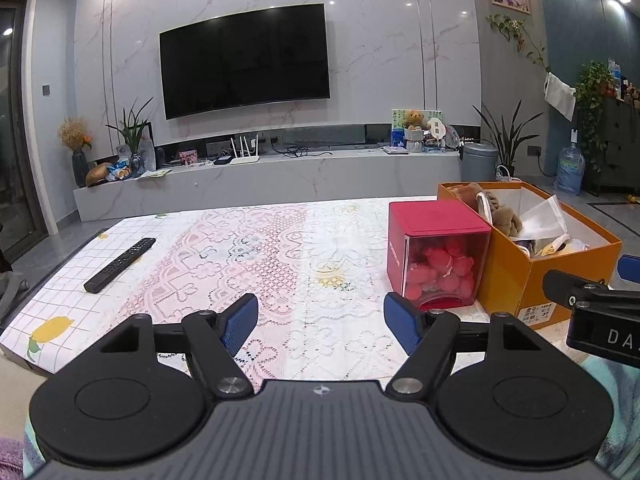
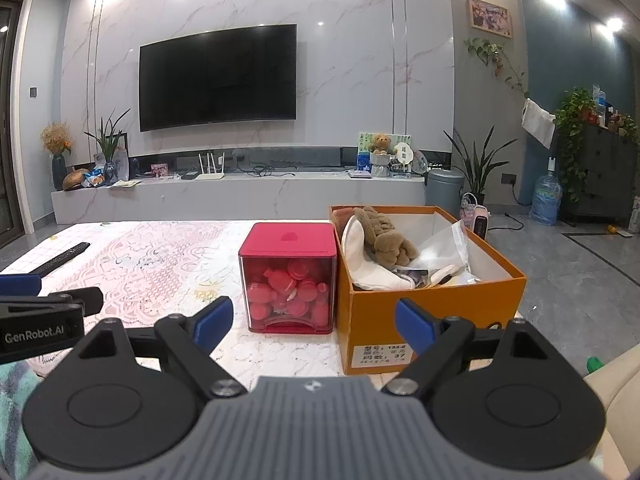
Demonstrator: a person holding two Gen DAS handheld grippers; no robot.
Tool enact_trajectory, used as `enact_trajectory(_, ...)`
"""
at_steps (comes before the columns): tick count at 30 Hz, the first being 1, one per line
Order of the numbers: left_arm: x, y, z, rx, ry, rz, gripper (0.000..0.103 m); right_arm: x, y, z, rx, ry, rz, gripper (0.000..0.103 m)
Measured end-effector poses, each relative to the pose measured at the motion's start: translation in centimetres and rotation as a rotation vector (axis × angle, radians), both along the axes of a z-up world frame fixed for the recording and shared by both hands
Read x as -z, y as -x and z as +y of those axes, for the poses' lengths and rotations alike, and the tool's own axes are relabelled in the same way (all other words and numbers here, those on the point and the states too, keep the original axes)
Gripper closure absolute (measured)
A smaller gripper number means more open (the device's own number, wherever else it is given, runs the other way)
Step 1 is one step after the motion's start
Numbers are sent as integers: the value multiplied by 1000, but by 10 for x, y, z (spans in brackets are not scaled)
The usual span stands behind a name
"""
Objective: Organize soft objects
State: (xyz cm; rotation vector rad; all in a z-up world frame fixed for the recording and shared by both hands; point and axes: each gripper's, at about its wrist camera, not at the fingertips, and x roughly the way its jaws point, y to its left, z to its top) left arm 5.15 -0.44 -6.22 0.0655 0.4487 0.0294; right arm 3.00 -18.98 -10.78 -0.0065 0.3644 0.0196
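Note:
An orange cardboard box stands on the table at the right. It holds a brown plush toy, a white soft pad and a clear plastic bag. The box also shows in the left wrist view, with the plush toy in it. My left gripper is open and empty, low over the lace tablecloth, left of the box. My right gripper is open and empty, in front of the box's near left corner. Neither touches anything.
A red transparent box with round red items stands just left of the orange box; it also shows in the left wrist view. A black remote lies at the table's left. A TV console runs along the far wall.

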Motion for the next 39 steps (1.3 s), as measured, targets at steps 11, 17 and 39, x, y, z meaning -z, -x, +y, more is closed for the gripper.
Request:
enact_trajectory(11, -2, 0, 2, -2, 10, 3, 19, -2, 0, 3, -5, 6, -6, 15)
enact_trajectory(17, -2, -1, 2, -1, 12, 4, 19, -3, 1, 5, -10, 14, -11, 15)
enact_trajectory(39, -5, 1, 1, -4, 19, 7, 19, -4, 1, 5, -20, 13, -6, 15)
